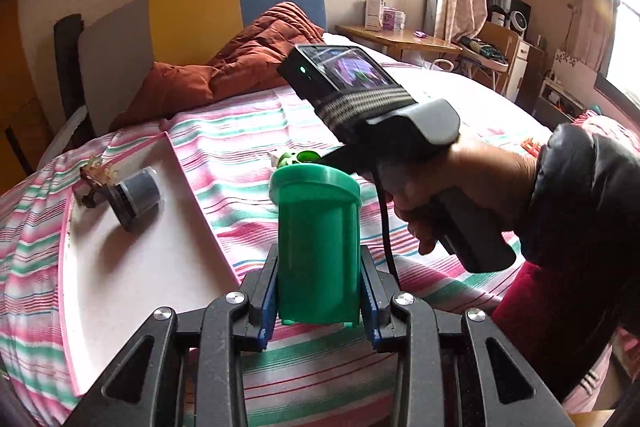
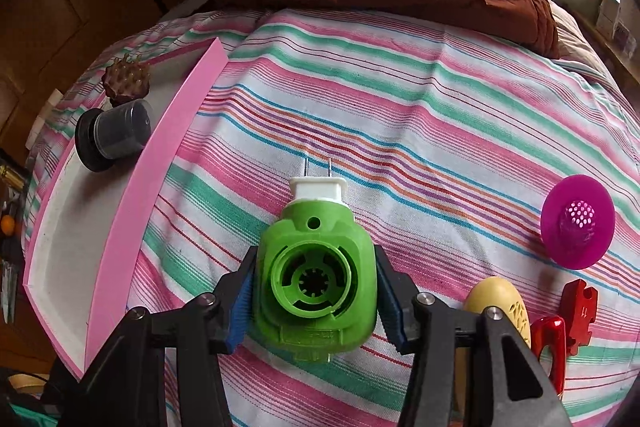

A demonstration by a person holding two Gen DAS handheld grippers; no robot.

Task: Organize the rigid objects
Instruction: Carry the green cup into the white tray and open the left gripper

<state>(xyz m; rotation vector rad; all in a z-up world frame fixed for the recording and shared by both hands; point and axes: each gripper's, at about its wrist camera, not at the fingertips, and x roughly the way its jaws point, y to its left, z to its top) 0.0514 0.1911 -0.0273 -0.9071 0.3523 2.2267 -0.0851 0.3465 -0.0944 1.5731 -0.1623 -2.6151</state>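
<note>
A bed (image 2: 400,87) covered in a striped woven sheet is seen, with a shallow pink-rimmed tray (image 2: 160,163) lying at its left. A smooth green plastic cylinder (image 1: 318,247) is gripped upright by the left tool (image 1: 318,291), raised over the bed beside the tray. A lime-green moulded plug-in device (image 2: 316,275), white-pronged, is flanked by the right tool (image 2: 316,291), its ribbed blue pads against the sides.
</note>
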